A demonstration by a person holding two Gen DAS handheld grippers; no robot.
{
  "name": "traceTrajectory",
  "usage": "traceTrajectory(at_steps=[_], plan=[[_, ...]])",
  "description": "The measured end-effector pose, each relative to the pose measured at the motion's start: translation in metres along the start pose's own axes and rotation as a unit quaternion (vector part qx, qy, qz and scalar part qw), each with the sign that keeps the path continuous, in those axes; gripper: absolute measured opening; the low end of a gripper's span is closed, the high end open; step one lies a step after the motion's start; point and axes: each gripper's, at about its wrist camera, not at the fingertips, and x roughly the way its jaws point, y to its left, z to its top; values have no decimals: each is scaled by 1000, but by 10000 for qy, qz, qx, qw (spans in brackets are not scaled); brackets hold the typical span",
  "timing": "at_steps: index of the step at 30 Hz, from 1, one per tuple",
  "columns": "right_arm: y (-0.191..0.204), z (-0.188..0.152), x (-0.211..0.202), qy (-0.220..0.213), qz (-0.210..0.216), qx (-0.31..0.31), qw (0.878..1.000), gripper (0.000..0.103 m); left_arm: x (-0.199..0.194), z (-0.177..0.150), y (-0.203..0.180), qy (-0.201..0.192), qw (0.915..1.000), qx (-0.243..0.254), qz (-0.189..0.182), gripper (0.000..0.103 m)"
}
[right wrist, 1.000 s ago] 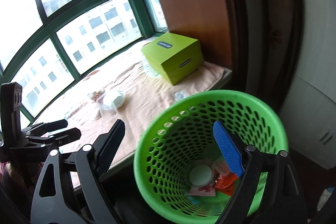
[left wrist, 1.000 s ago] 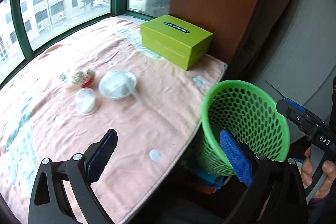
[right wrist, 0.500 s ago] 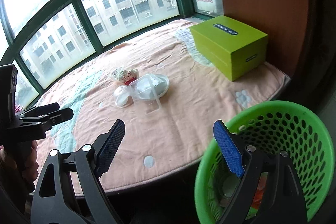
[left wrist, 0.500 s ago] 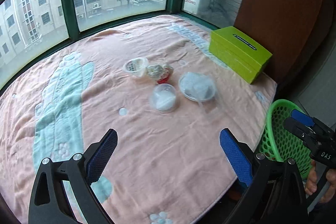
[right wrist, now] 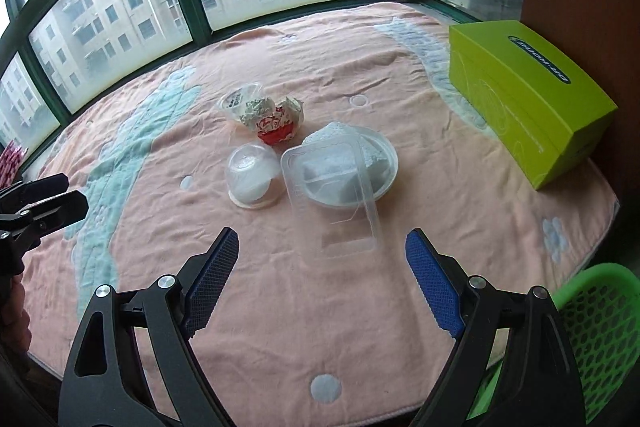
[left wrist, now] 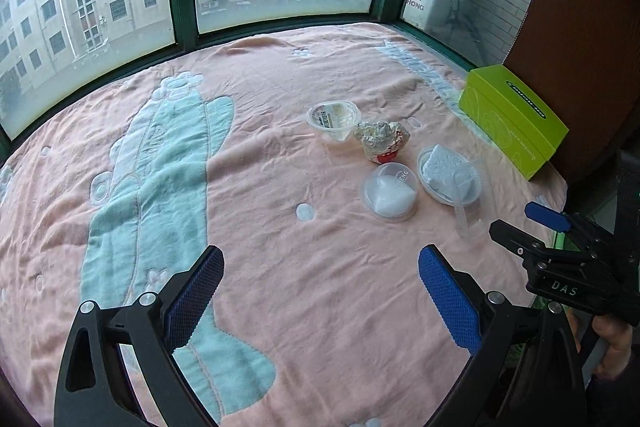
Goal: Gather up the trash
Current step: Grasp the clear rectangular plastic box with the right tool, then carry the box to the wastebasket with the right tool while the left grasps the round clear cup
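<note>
Right wrist view: pink blanket point(right wrist: 400, 75) over surface; green box point(right wrist: 528, 95), label unreadable; green basket point(right wrist: 596, 323) beside edge; trash point(right wrist: 304, 155) centred, print illegible. Right gripper point(right wrist: 320, 275) jaws wide, closing, empty; left gripper point(left wrist: 316, 291) wide, empty.

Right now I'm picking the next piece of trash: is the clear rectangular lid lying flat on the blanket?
No, the clear rectangular lid leans with its far end propped on the round white container.

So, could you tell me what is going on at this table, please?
A person holds two grippers over a pink-clothed table, collecting trash. The left gripper and right gripper are both empty. Plastic containers and a crumpled wrapper still lie on the cloth; the green basket waits at the table's edge.
</note>
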Motion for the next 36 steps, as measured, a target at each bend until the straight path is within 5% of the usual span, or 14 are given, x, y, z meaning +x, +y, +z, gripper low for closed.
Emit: traceTrajectory(at_steps=[9,14,36], plan=[[-4,9,44,312,-336,-115,9989,76,18,9,2,102,9999,-5,50,95],[-10,9,48,419,-283,-39,9987,54,31,15,-7,170,9998,109,27,95],[-53,-41,-76,-309,-298,743,9963,54,116,35,-70,502,9956,725,-325,93]])
